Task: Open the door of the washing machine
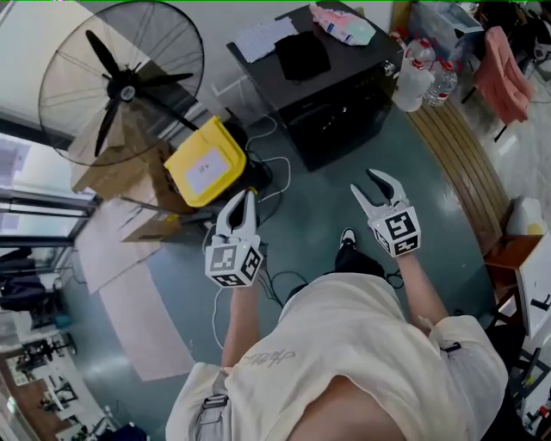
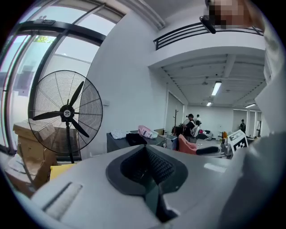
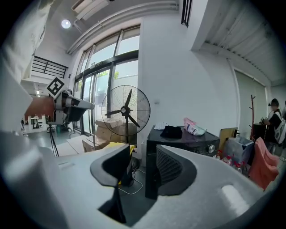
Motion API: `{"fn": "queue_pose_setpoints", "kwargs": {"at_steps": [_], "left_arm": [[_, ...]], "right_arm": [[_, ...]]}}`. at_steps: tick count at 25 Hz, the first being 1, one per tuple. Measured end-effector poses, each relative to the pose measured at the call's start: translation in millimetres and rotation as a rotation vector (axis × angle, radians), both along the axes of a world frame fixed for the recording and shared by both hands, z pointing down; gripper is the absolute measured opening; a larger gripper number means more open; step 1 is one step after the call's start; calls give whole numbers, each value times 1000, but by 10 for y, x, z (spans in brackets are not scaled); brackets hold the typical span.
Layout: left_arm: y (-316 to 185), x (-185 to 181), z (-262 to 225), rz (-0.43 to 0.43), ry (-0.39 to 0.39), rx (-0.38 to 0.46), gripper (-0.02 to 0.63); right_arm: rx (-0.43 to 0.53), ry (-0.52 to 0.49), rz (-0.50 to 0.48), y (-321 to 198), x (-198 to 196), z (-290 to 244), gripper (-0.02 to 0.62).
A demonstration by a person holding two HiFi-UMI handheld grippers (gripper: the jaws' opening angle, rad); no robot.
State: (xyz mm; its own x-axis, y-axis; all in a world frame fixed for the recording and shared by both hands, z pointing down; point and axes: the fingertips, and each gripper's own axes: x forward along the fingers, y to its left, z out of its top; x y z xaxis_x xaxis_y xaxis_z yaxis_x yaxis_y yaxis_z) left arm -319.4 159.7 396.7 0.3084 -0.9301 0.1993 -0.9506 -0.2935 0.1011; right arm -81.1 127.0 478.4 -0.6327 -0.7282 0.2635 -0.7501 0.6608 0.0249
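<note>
The washing machine [image 1: 336, 108] is a dark box on the floor ahead of me. A black cloth [image 1: 301, 56] and a pink bag [image 1: 343, 26] lie on its top. Its door face is not visible from above. My left gripper [image 1: 242, 205] hangs well short of it, over the floor, jaws together and empty. My right gripper [image 1: 370, 184] is also short of the machine, open with nothing between its fingers. In the right gripper view the machine [image 3: 190, 142] stands beyond the open jaws of the right gripper [image 3: 138, 157]. In the left gripper view the machine [image 2: 115, 142] lies behind the left gripper [image 2: 145, 151].
A big standing fan [image 1: 120, 82] is at the left, with cardboard boxes [image 1: 108, 168] and a yellow case [image 1: 205, 162] below it. Cables [image 1: 277, 177] trail over the floor by the machine. Water bottles [image 1: 426, 73] and a wooden bench [image 1: 465, 164] are at the right.
</note>
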Motion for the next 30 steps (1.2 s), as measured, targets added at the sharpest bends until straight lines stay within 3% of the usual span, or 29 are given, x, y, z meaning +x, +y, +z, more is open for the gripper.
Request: {"fn": "queue_pose_setpoints", "kwargs": {"at_steps": [11, 17, 30], "left_arm": [[-602, 210, -161, -87, -115, -20, 17], [-690, 240, -36, -77, -98, -62, 17], [-1311, 223, 160, -40, -30, -44, 17]], "right_arm": [[-18, -63, -45, -751, 277, 149, 187], [-43, -82, -60, -784, 270, 228, 187], [-46, -32, -27, -1215, 277, 249, 187]]}}
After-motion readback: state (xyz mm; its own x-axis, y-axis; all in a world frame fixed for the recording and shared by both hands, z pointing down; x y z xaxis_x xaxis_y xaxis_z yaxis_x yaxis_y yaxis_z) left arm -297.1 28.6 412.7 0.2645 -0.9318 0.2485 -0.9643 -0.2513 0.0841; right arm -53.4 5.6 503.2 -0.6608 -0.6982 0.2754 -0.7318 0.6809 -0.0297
